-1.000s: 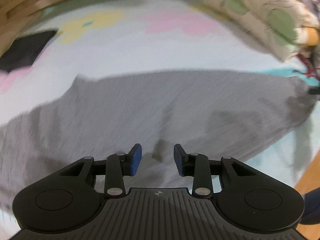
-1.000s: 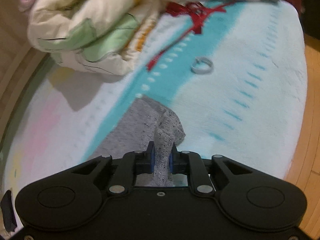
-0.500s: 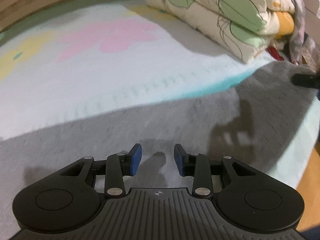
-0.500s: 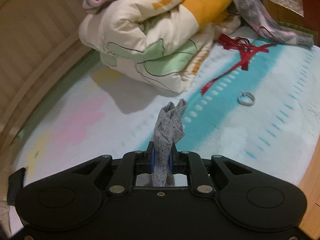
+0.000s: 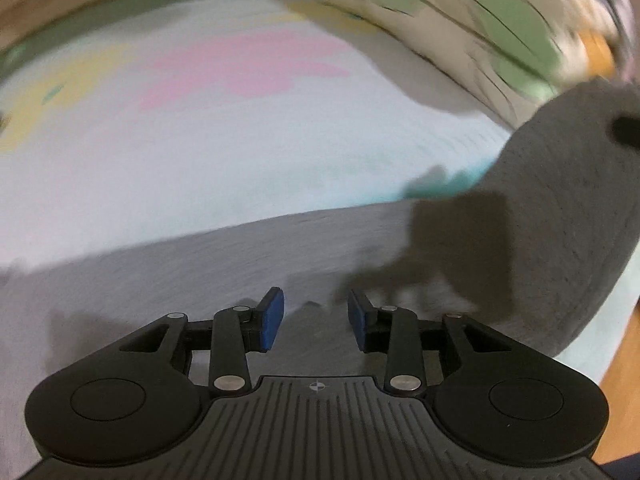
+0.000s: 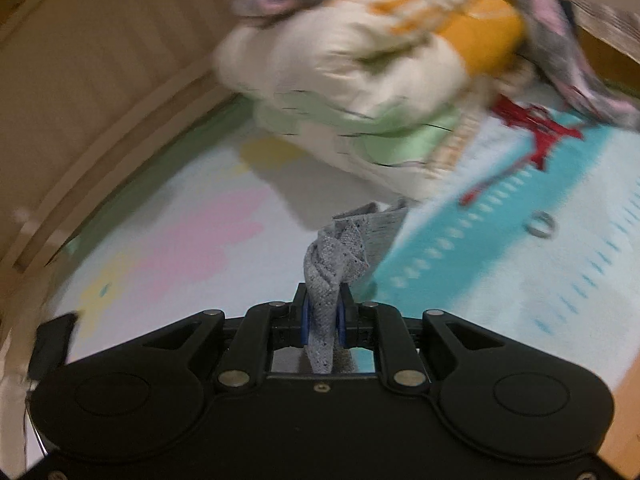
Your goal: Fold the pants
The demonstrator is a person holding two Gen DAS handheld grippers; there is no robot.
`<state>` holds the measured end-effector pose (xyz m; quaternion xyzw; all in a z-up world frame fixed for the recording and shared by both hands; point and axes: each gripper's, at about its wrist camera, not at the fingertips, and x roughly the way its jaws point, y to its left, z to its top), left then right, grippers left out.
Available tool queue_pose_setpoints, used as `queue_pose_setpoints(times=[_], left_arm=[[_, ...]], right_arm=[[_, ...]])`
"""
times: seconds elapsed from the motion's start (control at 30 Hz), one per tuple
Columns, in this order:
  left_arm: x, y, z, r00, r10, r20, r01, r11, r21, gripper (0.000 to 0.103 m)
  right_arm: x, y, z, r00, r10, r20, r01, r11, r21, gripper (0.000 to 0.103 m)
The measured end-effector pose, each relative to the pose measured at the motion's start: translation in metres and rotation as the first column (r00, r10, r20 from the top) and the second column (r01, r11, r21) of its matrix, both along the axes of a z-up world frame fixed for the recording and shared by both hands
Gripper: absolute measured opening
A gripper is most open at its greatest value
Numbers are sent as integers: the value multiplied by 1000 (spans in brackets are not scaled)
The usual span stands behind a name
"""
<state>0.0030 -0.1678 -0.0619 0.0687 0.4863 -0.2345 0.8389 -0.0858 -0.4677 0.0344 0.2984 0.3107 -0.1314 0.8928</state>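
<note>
Grey pants (image 5: 240,264) lie spread on a pastel bed sheet (image 5: 200,152). My left gripper (image 5: 315,320) is open and empty, just above the flat grey cloth. At the right of the left wrist view one end of the pants (image 5: 568,208) is lifted up off the bed. My right gripper (image 6: 323,326) is shut on a bunched fold of the grey pants (image 6: 336,256) and holds it raised above the sheet. The cloth below the right gripper is hidden.
A folded quilt (image 6: 360,80) in cream, green and orange lies at the back of the bed; it also shows in the left wrist view (image 5: 500,28). A red ribbon (image 6: 532,128) and a small ring (image 6: 541,226) lie on the teal stripe. A wooden bed frame (image 6: 100,80) runs along the left.
My right gripper has lifted the held end of the pants higher and carried it toward the left. My left gripper has stayed open over the flat cloth.
</note>
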Motion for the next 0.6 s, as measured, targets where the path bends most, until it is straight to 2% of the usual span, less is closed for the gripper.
queue_pose_setpoints(times=[0.13,0.27,0.33,0.4,0.5,0.57,0.6], left_arm=[[8,80,8,993,118,-19,-119,993,-9,35],[10,145,12,977,213,13,-213,975,54,35],[11,168,14,968,249,32,-251,965,72,35],[10,187,12,959,280,45,-282,957,71,35],[12,206,7,944,328,30,-329,943,57,35],[17,217,6,938,346,-9,-346,938,24,35],[17,220,5,937,349,-22,-349,937,3,35]], right_arm=[[8,58,17,985,167,50,-164,985,-55,21],[24,133,6,931,364,4,-362,928,-84,21],[31,174,-8,890,452,-49,-455,884,-104,21],[37,217,-26,835,538,-112,-549,828,-113,21],[43,267,-53,765,616,-187,-639,762,-102,21],[45,291,-68,735,638,-230,-672,732,-115,22],[45,301,-75,722,647,-245,-685,718,-126,27]])
